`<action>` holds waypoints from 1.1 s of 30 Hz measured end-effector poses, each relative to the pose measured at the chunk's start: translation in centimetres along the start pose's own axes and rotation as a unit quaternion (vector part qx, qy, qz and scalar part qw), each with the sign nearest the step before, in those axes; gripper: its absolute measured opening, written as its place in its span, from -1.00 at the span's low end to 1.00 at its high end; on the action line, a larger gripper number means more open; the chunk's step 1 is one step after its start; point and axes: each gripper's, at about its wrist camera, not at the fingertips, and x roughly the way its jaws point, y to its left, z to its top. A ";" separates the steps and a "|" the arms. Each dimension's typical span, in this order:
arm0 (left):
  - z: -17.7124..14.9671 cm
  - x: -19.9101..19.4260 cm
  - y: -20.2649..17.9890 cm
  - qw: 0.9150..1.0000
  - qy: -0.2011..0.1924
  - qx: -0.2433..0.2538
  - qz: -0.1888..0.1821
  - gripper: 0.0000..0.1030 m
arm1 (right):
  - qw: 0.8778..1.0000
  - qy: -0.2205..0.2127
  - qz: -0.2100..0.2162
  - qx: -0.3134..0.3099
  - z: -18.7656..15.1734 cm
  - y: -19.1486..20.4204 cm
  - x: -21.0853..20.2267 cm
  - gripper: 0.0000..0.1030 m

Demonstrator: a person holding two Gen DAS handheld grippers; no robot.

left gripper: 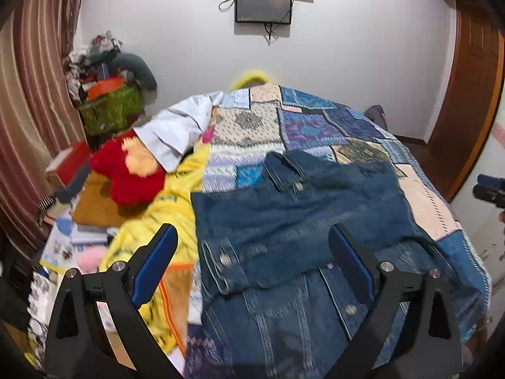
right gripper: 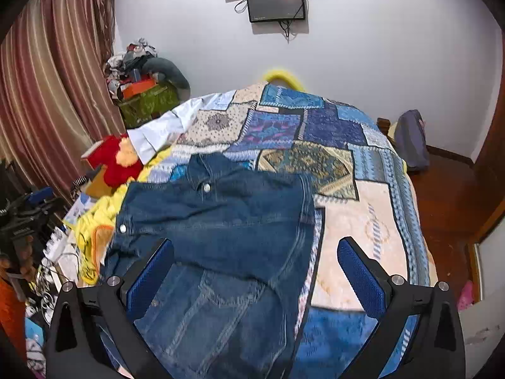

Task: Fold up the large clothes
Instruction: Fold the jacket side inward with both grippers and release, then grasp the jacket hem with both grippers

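**Denim jacket lies folded on the quilt, both grippers spread above it**

The dark blue denim jacket (left gripper: 303,221) lies on the patchwork quilt (left gripper: 315,126), sleeves folded across its front; the left gripper (left gripper: 252,265) stands wide with nothing between its blue pads, hovering over the jacket; the right gripper (right gripper: 255,271) likewise, empty, over the jacket's right edge; the jacket's hem is cut off below; left of the jacket lie a yellow blanket (left gripper: 180,202) and a red plush toy (left gripper: 132,173).
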 end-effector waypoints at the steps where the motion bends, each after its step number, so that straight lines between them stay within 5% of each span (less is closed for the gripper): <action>1: -0.7 -0.2 0.1 1.000 0.004 -0.004 -0.001 0.88 | 1.000 0.001 -0.004 -0.002 -0.5 0.1 -0.2 1.00; 12: -9.6 1.4 4.5 0.993 0.099 -0.051 0.027 0.88 | 0.998 0.047 -0.028 0.007 -7.7 0.5 0.0 1.00; 17: -13.9 2.5 6.8 0.987 0.130 -0.095 0.024 0.88 | 0.994 0.094 -0.016 0.060 -10.4 -0.9 1.5 1.00; 26: -21.0 5.9 9.3 0.959 0.219 -0.178 -0.012 0.88 | 0.981 0.133 0.036 0.137 -13.7 -2.3 2.0 0.66; 33: -24.2 7.5 9.2 0.930 0.254 -0.250 -0.091 0.63 | 0.974 0.148 0.055 0.159 -14.7 -2.8 1.8 0.22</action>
